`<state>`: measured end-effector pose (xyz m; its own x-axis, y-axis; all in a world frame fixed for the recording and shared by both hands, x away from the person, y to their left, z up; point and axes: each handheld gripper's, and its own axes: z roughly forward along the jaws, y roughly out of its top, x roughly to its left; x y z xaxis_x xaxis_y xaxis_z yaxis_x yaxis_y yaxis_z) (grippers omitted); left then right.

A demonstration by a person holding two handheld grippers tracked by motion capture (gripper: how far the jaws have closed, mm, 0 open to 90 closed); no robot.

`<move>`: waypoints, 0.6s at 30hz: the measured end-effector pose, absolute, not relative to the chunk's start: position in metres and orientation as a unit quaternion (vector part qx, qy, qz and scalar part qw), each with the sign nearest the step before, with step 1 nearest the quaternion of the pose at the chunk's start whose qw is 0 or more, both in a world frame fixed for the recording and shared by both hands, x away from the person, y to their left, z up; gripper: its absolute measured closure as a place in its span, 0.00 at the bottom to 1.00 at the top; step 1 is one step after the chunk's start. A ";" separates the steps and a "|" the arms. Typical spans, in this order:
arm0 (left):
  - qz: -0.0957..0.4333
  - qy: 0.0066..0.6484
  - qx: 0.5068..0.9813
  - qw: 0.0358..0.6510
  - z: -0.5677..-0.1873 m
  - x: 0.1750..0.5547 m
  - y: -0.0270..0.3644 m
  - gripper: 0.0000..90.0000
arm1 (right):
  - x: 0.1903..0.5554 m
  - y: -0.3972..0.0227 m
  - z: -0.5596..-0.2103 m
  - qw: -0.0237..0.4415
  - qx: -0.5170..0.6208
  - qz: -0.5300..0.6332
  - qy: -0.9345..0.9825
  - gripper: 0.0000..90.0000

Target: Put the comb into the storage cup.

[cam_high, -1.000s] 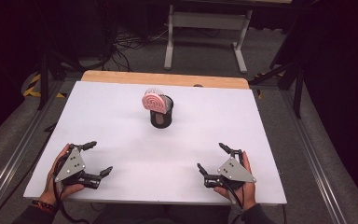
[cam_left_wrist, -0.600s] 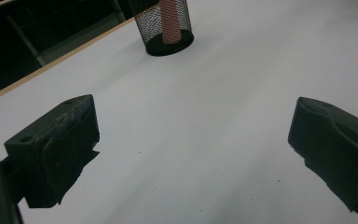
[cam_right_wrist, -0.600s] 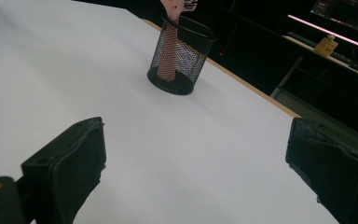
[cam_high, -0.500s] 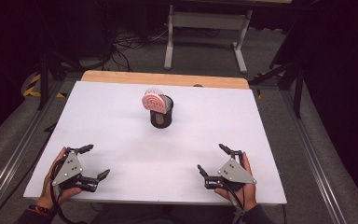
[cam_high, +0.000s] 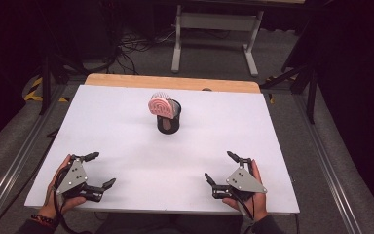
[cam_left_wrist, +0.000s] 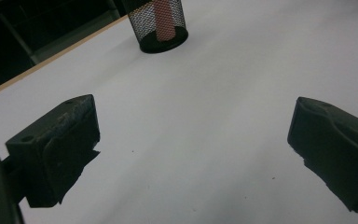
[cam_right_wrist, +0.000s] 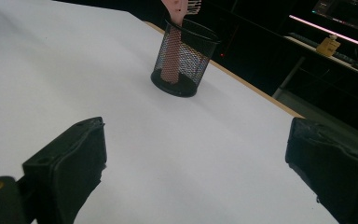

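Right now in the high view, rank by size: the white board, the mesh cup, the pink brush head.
1. white board
2. mesh cup
3. pink brush head, though it looks close to the cup in width.

A black mesh cup (cam_high: 168,118) stands upright on the white table (cam_high: 102,126), toward its far middle. A pink brush (cam_high: 160,104) stands in it, handle down inside the mesh, its rounded bristled head sticking out above the rim.

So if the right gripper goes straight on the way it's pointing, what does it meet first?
Probably the black mesh cup holding the pink brush. The right gripper has bare white table between its open fingers, and the cup sits slightly left of centre, so it might only clip it.
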<state>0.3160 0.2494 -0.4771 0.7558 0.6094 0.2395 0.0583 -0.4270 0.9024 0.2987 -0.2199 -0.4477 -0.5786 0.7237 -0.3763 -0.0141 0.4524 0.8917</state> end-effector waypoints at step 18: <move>0.281 0.203 0.806 0.480 -0.478 0.316 0.247 0.03 | 0.300 -0.220 -0.448 0.390 0.237 0.470 0.756 0.06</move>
<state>0.3162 0.2467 -0.4779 0.7595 0.5968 0.2589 0.0571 -0.4576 0.8873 0.2997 -0.2202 -0.4479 -0.5841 0.7242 -0.3666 -0.0082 0.4464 0.8948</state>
